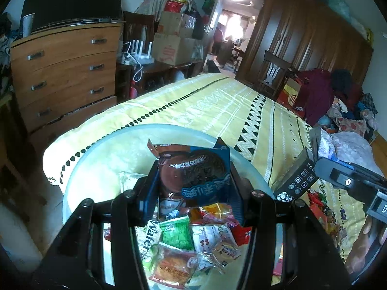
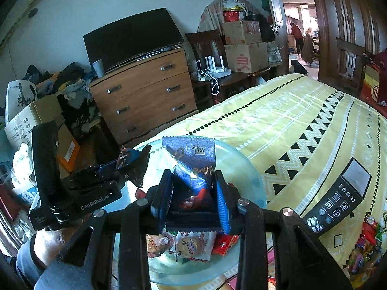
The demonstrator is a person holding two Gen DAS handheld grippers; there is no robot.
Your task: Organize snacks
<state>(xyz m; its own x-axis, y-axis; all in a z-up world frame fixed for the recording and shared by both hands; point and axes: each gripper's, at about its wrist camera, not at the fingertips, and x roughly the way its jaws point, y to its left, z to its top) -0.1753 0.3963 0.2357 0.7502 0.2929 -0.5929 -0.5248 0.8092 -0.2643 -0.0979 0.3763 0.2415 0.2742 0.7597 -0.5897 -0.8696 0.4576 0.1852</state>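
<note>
Mid-task, roughly partway by my read: the glass bowl (image 1: 79,169) on the bed (image 1: 217,106) already holds a layer of wrapped snacks, but a loose snack pile (image 2: 365,249) sits on the bedspread to the right of the bowl, well apart from it, not yet sorted. Both tools are loaded and hang over the bowl. Left tool (image 1: 193,181) is clamped on a blue-and-brown cookie pack (image 1: 196,171), pads pressing both side edges, pack held flat above the bowl's contents. Right tool (image 2: 194,193) is clamped on a blue foil packet (image 2: 191,154), which stands upright between the pads with its crimped top edge up; a red-and-dark printed part of the wrapper shows low between the pads. Bowl contents visible under the left tool: a green wafer pack (image 1: 175,233), a white "Wafer" pack (image 1: 152,239), an orange cracker pack (image 1: 173,269), a white round-biscuit pack (image 1: 226,251), some red wrappers (image 1: 243,234). The right wrist view shows the same kind of mix, biscuit packs and red wrappers at the near side of the bowl. Far half of the bowl looks mostly bare, so there is room. A black box with icons (image 2: 338,195) lies on the bed between bowl and pile, not part of the job as far as I can tell. Left to do, in my judgement: release both held packs into the bowl, then work through the pile.
</note>
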